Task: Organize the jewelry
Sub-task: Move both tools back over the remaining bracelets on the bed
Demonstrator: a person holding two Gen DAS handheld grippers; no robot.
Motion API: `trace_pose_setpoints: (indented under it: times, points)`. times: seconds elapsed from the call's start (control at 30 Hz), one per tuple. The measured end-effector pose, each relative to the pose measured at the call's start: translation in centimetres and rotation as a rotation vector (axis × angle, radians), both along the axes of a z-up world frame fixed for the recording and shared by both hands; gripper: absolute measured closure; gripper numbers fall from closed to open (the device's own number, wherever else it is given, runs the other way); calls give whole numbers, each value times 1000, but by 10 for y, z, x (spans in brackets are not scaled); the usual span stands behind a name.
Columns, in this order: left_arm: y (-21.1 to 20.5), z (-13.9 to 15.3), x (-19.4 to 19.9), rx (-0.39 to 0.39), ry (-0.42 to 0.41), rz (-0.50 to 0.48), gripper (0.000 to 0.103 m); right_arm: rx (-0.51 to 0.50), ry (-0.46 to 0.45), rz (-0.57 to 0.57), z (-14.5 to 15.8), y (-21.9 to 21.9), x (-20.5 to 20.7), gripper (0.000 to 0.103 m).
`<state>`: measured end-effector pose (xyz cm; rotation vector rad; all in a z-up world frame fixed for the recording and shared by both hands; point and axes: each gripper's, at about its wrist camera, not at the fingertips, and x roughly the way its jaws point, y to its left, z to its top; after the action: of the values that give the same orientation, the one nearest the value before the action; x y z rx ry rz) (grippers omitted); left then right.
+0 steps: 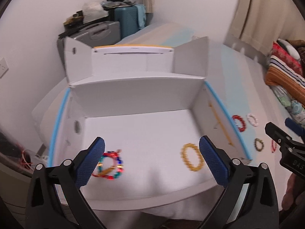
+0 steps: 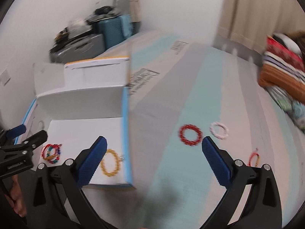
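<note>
Pale surface [image 2: 190, 171], blurred unreadable box print [image 2: 141, 80], both tongs [image 1: 152, 161] [image 2: 154, 162] agape.

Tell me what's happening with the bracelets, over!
Left gripper open over the white box. Right gripper open, empty. Yellow bracelet and multicolored bracelet boxed. Red bracelet, pink bracelet outside. Path clear.

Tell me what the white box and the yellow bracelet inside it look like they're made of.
The white box looks like thin cardboard with a smooth matte finish: flat folded flaps, creased corners and punched holes. The yellow bracelet seems to be a string of round beads, amber-coloured, perhaps glass, resin or stone; the blur hides any shine.
</note>
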<state>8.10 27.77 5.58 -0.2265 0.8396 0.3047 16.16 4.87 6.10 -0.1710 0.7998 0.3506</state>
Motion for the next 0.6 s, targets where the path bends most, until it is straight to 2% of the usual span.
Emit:
trace_pose_setpoints:
  times: [0.17,0.6]
  points:
    - [-36,-2,13,-1,-5,-58,6,-18,16,-96,-12,-50,7,7]
    - [-135,-6,56,17,-14,-225,6,-52,36,-244,-29,-165,25,7]
